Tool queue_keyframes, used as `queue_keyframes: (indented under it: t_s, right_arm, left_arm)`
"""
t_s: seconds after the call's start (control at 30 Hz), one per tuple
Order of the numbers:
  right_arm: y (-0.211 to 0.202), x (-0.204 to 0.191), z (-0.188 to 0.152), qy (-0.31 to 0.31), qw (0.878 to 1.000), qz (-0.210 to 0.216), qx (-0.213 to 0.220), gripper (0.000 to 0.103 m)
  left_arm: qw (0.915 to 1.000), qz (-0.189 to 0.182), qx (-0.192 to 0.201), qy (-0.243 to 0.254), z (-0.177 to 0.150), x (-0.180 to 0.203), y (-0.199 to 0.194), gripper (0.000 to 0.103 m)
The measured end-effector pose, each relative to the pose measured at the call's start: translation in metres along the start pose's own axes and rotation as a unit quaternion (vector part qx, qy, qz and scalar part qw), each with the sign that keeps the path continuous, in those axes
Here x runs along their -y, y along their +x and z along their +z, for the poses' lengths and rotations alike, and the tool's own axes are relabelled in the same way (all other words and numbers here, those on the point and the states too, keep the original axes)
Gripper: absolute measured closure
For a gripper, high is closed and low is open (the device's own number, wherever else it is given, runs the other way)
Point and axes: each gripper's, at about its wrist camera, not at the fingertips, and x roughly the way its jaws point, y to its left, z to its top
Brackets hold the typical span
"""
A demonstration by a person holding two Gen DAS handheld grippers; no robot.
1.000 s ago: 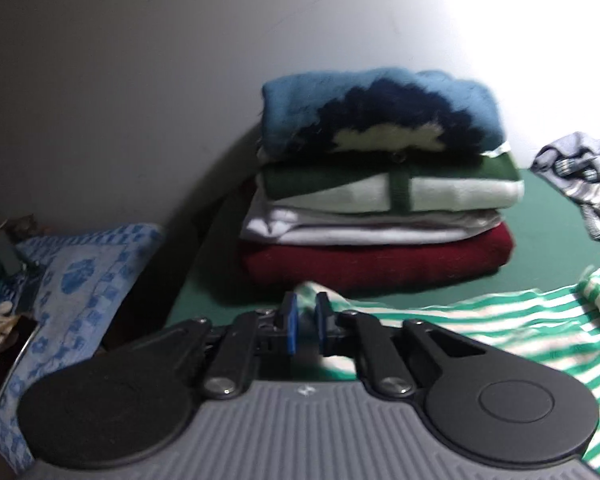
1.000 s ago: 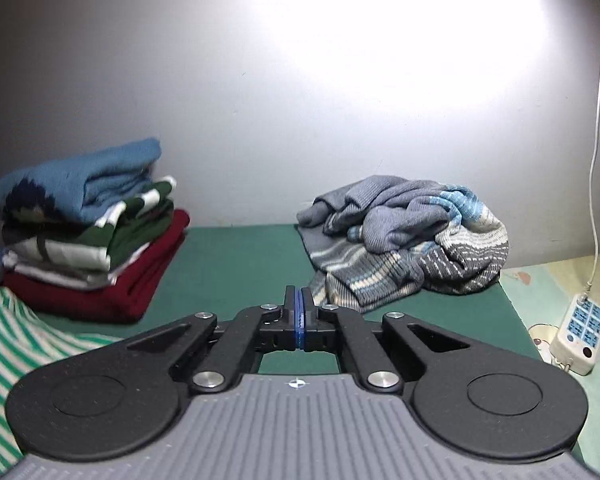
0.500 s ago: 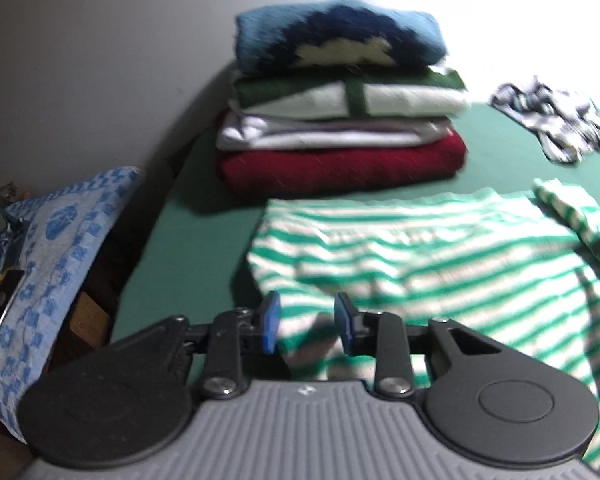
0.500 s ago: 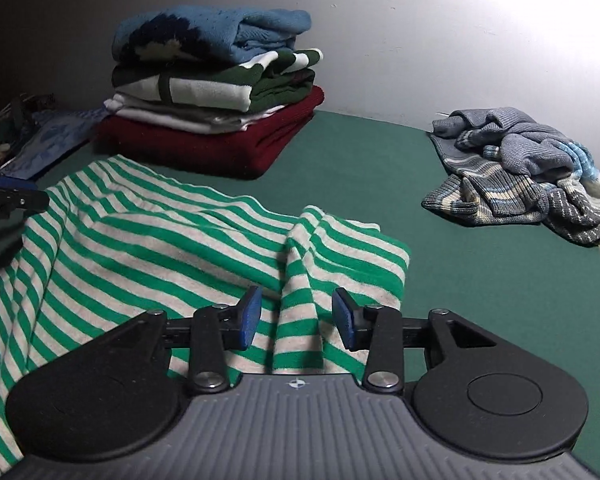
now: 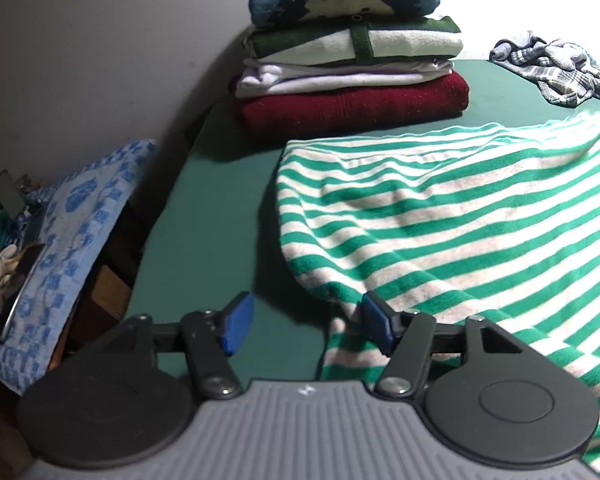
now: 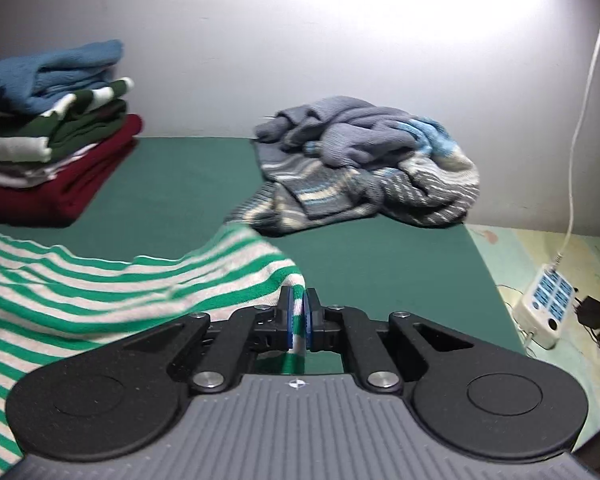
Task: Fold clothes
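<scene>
Striped shirt [image 5: 452,216], green and white, lies spread on the green mat [image 5: 212,216], its near edge touching the left gripper's right finger. Left gripper [image 5: 306,328] is wide open, nothing between its blue pads [image 5: 236,322]; bare mat shows in the gap. Right gripper [image 6: 299,320] is clamped tight on a fold of the shirt [image 6: 112,288], a strip of striped cloth pinched between the pads and hanging down behind them. From that pinch the shirt rises off the mat and drapes away to the left.

Folded stack [image 5: 352,48] sits at the far left of the mat by the wall: red at bottom, white, green-and-white, blue on top. Shirt's far edge is near the stack, not touching. Crumpled grey-blue sweater [image 6: 364,168] lies at the far right of the mat, apart from the shirt. Blue patterned towel [image 5: 72,240] lies off the mat's left side. Power strip [image 6: 546,304] sits off the right side, white cord [image 6: 584,104] running up the wall.
</scene>
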Motion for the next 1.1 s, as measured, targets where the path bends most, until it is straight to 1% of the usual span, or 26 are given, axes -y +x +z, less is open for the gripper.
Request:
queue_keyframes:
  t_s: [0.07,0.17,0.23,0.3,0.33,0.37,0.4,0.43,0.47,0.5,0.57,0.6,0.67,0.73,0.8,0.83,0.87,0.97,1.03,1.1]
  right_arm:
    - [0.007,0.006,-0.008,-0.009,1.0,-0.016,-0.009,0.1]
    - [0.013,0.003,-0.023,-0.032,0.999,-0.033,-0.015,0.1]
    - [0.014,-0.003,-0.032,-0.054,0.997,-0.048,0.002,0.099]
    - [0.014,-0.008,-0.033,-0.064,0.996,-0.059,0.007,0.097]
    - [0.011,-0.007,-0.03,-0.055,0.997,-0.059,0.001,0.082]
    - [0.006,-0.005,-0.027,-0.041,0.997,-0.057,-0.005,0.062]
    - [-0.003,-0.006,-0.024,-0.027,0.998,-0.055,-0.003,0.059]
    - [-0.018,-0.005,-0.024,-0.017,0.999,-0.044,0.007,0.059]
    - [-0.035,-0.004,-0.024,-0.009,0.999,-0.03,0.02,0.057]
    - [-0.053,-0.003,-0.026,-0.005,1.0,-0.006,0.021,0.055]
    - [-0.084,-0.005,-0.037,0.001,0.999,0.04,0.003,0.051]
    - [-0.099,-0.006,-0.046,0.004,0.998,0.055,-0.006,0.049]
    - [-0.129,-0.01,-0.068,0.006,0.997,0.071,-0.028,0.043]
    - [-0.155,-0.011,-0.088,0.01,0.996,0.076,-0.042,0.041]
    - [-0.18,-0.009,-0.108,0.018,0.996,0.074,-0.053,0.04]
    - [-0.192,-0.008,-0.117,0.022,0.995,0.072,-0.058,0.037]
    - [-0.204,-0.007,-0.127,0.025,0.996,0.064,-0.063,0.035]
    - [-0.23,0.002,-0.151,0.028,0.996,0.029,-0.08,0.034]
    - [-0.245,0.012,-0.163,0.042,0.996,0.006,-0.082,0.031]
    - [-0.255,0.023,-0.176,0.075,0.993,-0.006,-0.092,0.03]
  left_arm:
    - [1.0,0.005,0.001,0.007,-0.003,0.0,-0.002,0.037]
    - [0.9998,0.008,0.0,0.018,-0.009,-0.002,-0.006,0.034]
    - [0.9998,0.002,-0.005,0.021,-0.013,-0.004,-0.009,0.033]
    - [0.9997,-0.005,-0.01,0.022,-0.016,-0.008,-0.013,0.032]
    - [0.9996,-0.011,-0.014,0.023,-0.018,-0.009,-0.015,0.032]
    - [0.9991,-0.026,-0.021,0.025,-0.021,-0.011,-0.019,0.032]
    - [0.9984,-0.044,-0.026,0.025,-0.023,-0.013,-0.025,0.032]
    - [0.997,-0.068,-0.03,0.021,-0.027,-0.016,-0.032,0.032]
    - [0.9951,-0.091,-0.031,0.018,-0.032,-0.017,-0.041,0.029]
    - [0.9937,-0.106,-0.032,0.02,-0.038,-0.017,-0.048,0.023]
    - [0.9917,-0.118,-0.038,0.035,-0.051,-0.014,-0.061,0.015]
    - [0.9906,-0.124,-0.041,0.042,-0.058,-0.013,-0.067,0.015]
    - [0.9884,-0.132,-0.05,0.056,-0.072,-0.011,-0.078,0.015]
    - [0.9864,-0.141,-0.057,0.062,-0.084,-0.015,-0.089,0.015]
    - [0.9843,-0.152,-0.062,0.065,-0.095,-0.02,-0.101,0.012]
    - [0.9829,-0.16,-0.065,0.064,-0.101,-0.023,-0.107,0.011]
    - [0.9817,-0.166,-0.069,0.064,-0.106,-0.026,-0.112,0.009]
    - [0.9808,-0.164,-0.079,0.069,-0.122,-0.036,-0.122,0.008]
    - [0.9822,-0.16,-0.084,0.053,-0.132,-0.047,-0.127,0.008]
    - [0.983,-0.155,-0.095,0.027,-0.141,-0.058,-0.128,0.006]
